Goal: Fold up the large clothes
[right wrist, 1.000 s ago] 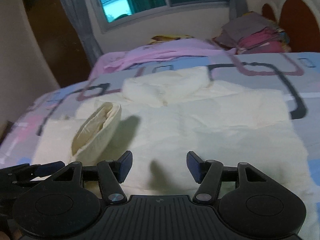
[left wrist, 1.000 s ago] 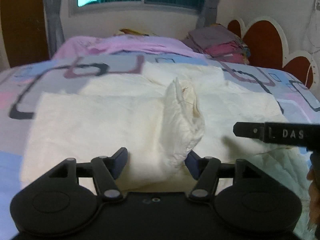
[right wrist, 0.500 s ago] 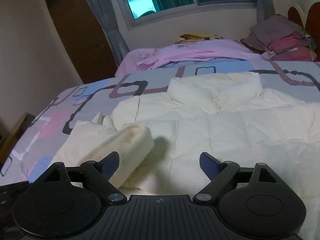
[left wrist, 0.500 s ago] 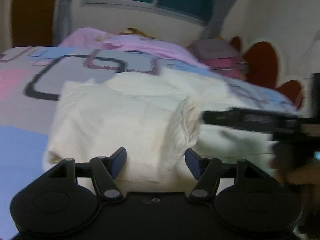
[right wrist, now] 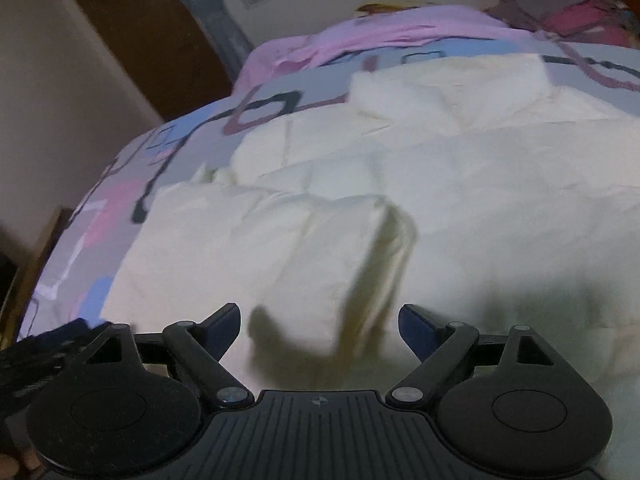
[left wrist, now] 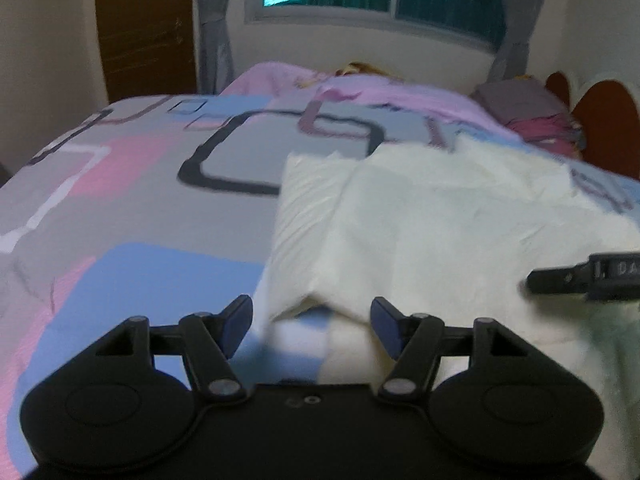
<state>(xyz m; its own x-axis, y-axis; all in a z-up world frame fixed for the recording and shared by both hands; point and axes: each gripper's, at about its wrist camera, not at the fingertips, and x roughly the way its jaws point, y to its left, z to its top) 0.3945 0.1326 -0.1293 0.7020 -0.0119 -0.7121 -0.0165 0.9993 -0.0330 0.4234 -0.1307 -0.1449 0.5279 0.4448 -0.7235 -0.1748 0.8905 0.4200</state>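
Through the left wrist camera I see my left gripper point(left wrist: 311, 320) at the bottom centre of the frame with its jaws spread wide and nothing between them; just beyond the blue fingertips point(left wrist: 383, 315) lies the lower left corner of the cream padded jacket point(left wrist: 420, 224), which fills the right half of that frame, spread over the patterned bedsheet point(left wrist: 132, 208); the sheet's grey, pink and blue blocks take the left half. At the right edge of the same frame I see the black tip of my right gripper point(left wrist: 584, 278) over the jacket; whether it touches the fabric I cannot tell.

In the right wrist view my right gripper point(right wrist: 319, 326) sits at the bottom centre, jaws wide apart and gripping nothing; the cream padded jacket point(right wrist: 460, 184) covers the centre and right of the frame, with its sleeve point(right wrist: 288, 240) folded in across the body at centre left, the cuff end just ahead of the fingertips point(right wrist: 414, 326). A pink blanket point(right wrist: 384, 28) lies along the top, and a stack of folded clothes point(right wrist: 560, 4) sits in the upper right corner.
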